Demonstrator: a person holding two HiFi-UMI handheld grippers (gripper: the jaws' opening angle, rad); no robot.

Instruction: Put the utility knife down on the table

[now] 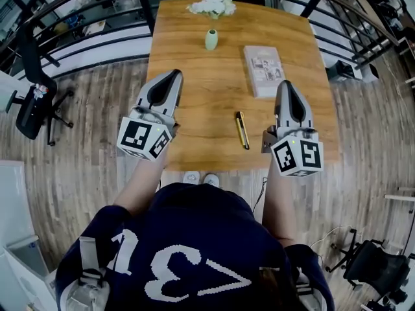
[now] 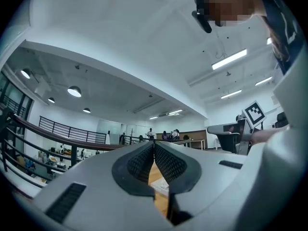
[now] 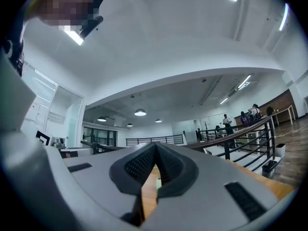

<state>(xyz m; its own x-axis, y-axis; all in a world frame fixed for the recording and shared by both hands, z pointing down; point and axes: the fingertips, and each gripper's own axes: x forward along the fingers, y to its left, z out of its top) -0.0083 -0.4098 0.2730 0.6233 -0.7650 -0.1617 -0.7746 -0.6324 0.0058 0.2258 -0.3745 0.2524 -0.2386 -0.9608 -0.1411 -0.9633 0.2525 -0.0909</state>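
Observation:
The yellow and black utility knife [image 1: 242,129] lies flat on the wooden table [image 1: 194,63] near its front edge, free of both grippers. My right gripper [image 1: 290,86] is raised just right of the knife, its jaws shut with nothing between them, tips meeting in the right gripper view [image 3: 155,146]. My left gripper [image 1: 175,75] is held up over the table's left front part, also shut and empty, its pads touching at the tips in the left gripper view [image 2: 153,145]. Both point roughly level toward the far side of the room.
A book [image 1: 264,70] lies on the table's right side. A small green vase [image 1: 211,39] stands mid-table and white flowers [image 1: 213,4] sit at the far edge. A black railing [image 1: 97,31] runs behind the table; office chairs [image 1: 32,102] stand on the wooden floor.

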